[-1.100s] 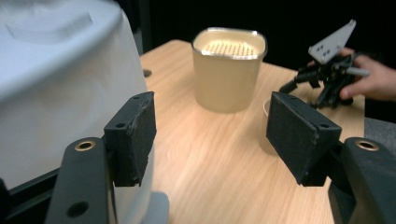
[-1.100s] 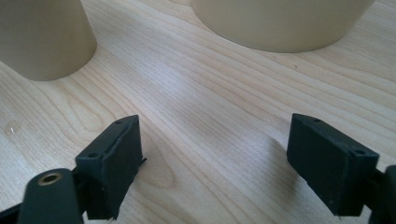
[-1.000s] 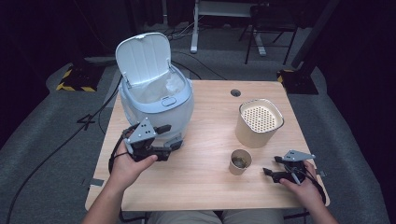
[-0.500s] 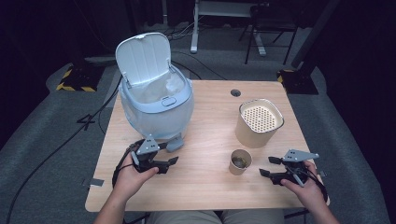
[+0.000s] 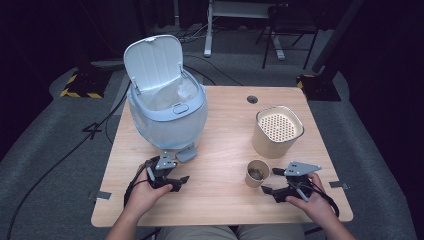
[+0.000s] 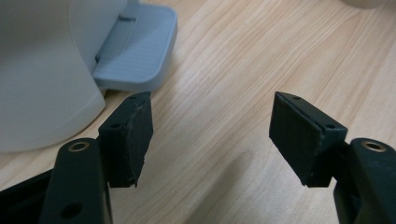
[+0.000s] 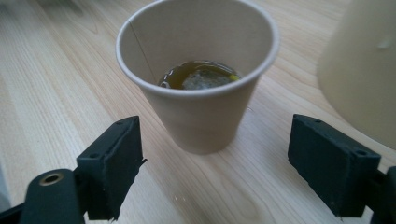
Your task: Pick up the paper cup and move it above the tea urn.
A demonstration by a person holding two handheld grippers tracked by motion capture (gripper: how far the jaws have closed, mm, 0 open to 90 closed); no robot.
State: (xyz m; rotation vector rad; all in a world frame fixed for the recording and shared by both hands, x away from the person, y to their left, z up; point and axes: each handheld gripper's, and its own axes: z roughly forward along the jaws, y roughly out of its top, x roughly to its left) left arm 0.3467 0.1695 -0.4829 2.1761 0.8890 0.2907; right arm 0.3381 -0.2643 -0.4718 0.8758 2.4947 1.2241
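High view: the cup (image 5: 257, 173) stands near the bench's (image 5: 225, 125) front edge, toward the right corner. Right tool (image 5: 270, 181), jaws just opened, flanks it untouched; left tool (image 5: 172, 173) rests released beside the bin (image 5: 167, 112).

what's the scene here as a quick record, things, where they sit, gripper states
table: light wood
bin: pale blue pedal bin, lid up, back left
pedal: at the bin's foot, just ahead of the left gripper
canister: beige, perforated top, right side
paper cup: upright, brown liquid with a tea bag inside
left gripper: open, nothing between jaws
right gripper: jaws just opened, cup ahead of them, untouched
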